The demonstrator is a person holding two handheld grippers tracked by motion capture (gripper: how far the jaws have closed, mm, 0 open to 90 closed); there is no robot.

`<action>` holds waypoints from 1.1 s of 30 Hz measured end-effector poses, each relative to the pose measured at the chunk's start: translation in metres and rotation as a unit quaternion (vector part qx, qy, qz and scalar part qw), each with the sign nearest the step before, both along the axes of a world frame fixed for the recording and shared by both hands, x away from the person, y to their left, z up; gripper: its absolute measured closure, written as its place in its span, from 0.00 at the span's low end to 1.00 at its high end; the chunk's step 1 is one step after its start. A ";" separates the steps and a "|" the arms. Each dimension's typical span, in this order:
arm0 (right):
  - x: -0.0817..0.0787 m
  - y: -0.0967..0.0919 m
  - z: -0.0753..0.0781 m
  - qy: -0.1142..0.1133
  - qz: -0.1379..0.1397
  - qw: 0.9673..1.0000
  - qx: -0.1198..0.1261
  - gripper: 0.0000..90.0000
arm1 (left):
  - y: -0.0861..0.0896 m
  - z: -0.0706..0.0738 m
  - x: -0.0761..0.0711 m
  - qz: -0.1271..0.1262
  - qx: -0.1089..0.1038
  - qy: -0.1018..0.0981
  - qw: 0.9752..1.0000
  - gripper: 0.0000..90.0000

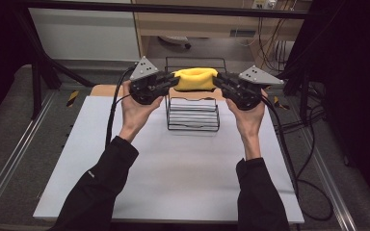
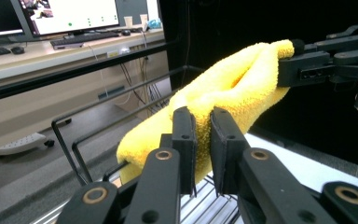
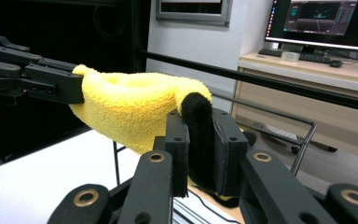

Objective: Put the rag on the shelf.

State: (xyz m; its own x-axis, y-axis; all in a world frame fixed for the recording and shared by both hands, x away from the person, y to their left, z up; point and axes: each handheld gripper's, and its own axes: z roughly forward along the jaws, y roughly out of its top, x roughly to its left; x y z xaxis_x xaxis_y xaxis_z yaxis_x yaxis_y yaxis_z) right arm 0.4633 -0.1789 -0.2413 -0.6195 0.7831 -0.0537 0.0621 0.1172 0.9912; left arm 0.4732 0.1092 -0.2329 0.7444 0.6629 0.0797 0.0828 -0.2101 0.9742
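A folded yellow towel (image 1: 195, 79) hangs stretched between my two grippers, just above a black wire rack (image 1: 192, 115) at the far middle of the table. My left gripper (image 1: 172, 83) is shut on the towel's left end; in its own view the yellow towel (image 2: 223, 98) is pinched between the jaws of the left gripper (image 2: 203, 149). My right gripper (image 1: 218, 81) is shut on the right end, where the yellow towel (image 3: 135, 107) has a black edge trim (image 3: 198, 126) between the jaws of the right gripper (image 3: 200, 154). The towel sags a little in the middle.
The rack stands on a white table top (image 1: 173, 168) and holds several flat white pieces. Cables (image 1: 289, 144) trail off both grippers. A metal frame bar (image 1: 173, 8) crosses behind, with a desk and monitors (image 3: 321, 21) beyond.
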 end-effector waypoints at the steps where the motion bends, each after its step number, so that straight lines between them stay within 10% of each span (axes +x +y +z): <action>1: 0.000 0.000 -0.001 0.000 0.001 1.000 -0.001 0.88 | 0.000 0.000 0.000 -0.001 0.001 0.003 1.000 0.90; 15: -0.001 -0.003 -0.004 -0.002 0.010 1.000 -0.008 0.88 | 0.005 0.047 0.013 0.028 -0.028 0.045 0.998 0.88; 21: -0.002 -0.004 -0.005 0.000 0.014 1.000 -0.007 0.87 | -0.002 0.033 0.024 0.009 -0.016 0.108 0.994 1.00; 33: -0.005 -0.004 -0.004 0.027 0.017 0.999 -0.008 0.73 | -0.008 0.011 0.009 -0.002 0.013 0.095 0.995 1.00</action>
State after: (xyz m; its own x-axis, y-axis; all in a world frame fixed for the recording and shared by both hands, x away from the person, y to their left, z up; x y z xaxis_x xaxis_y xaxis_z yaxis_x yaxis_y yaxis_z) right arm 0.4581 -0.1826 -0.2456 -0.6477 0.7612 -0.0317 0.1111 0.1355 0.9845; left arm 0.4827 0.1012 -0.2217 0.7505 0.6593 -0.0455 0.2639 -0.2359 0.9352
